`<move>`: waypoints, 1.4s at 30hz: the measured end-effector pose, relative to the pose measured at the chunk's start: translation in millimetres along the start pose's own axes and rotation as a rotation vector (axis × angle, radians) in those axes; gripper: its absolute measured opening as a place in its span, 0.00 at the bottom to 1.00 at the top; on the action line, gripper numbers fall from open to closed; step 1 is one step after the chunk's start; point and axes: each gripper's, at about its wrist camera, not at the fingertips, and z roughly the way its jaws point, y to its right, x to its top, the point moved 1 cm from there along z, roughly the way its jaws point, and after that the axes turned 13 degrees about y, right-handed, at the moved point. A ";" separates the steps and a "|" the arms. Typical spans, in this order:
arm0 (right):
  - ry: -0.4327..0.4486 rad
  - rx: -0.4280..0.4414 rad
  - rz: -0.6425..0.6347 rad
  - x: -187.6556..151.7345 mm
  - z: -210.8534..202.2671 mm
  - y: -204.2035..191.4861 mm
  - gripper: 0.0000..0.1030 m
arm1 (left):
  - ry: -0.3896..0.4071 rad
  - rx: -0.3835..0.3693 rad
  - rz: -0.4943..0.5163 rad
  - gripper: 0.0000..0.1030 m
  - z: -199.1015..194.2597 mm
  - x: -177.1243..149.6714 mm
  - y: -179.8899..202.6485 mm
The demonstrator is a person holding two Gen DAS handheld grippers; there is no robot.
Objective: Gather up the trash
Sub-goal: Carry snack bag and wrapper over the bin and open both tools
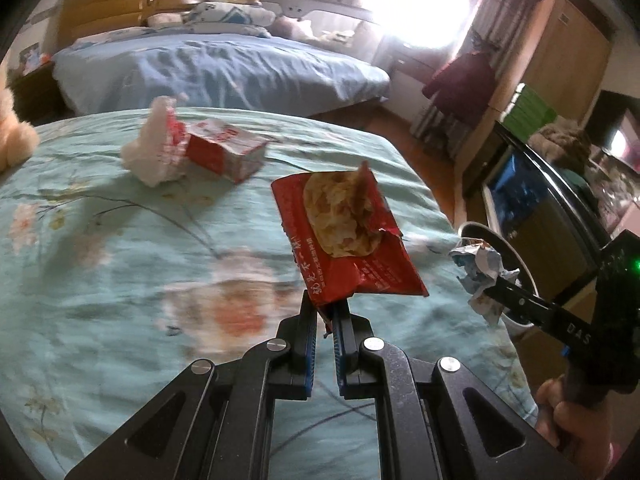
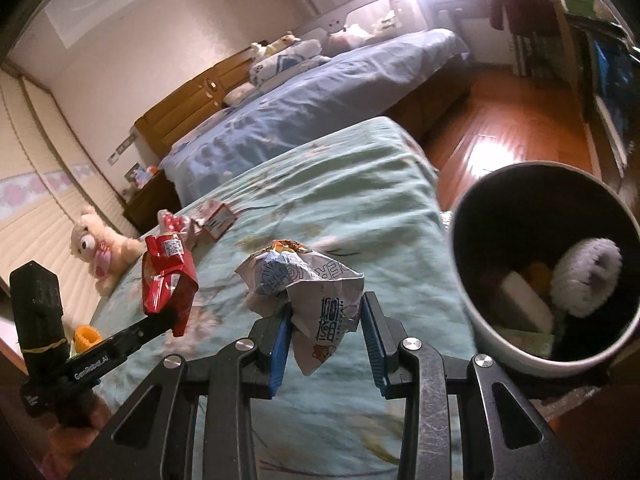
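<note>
My left gripper [image 1: 325,312] is shut on a red snack wrapper [image 1: 344,236] and holds it above the teal bed cover [image 1: 120,264]; it also shows in the right wrist view [image 2: 168,280]. My right gripper [image 2: 326,316] holds a crumpled white and blue wrapper [image 2: 312,292] between its fingers, jaws partly closed on it, next to the trash bin [image 2: 484,320]. That wrapper shows in the left wrist view [image 1: 478,276] by the bin's rim [image 1: 480,232]. A red and white carton [image 1: 226,150] and a white plastic bag [image 1: 154,148] lie on the bed.
The bin holds a grey fuzzy item [image 2: 586,276] and boxes. A plush bear [image 2: 100,248] sits at the bed's left. A blue bed [image 1: 224,68] stands behind. Wooden floor [image 2: 500,120] and shelves [image 1: 528,184] are to the right.
</note>
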 end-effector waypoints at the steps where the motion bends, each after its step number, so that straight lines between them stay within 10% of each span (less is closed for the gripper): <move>1: 0.004 -0.006 0.004 0.0 -2.5 3.3 0.33 | -0.004 -0.005 0.006 0.06 2.3 0.0 4.9; 42: 0.126 -0.227 0.141 29.2 -68.9 130.6 0.33 | -0.116 -0.201 0.233 0.06 89.3 -2.9 146.5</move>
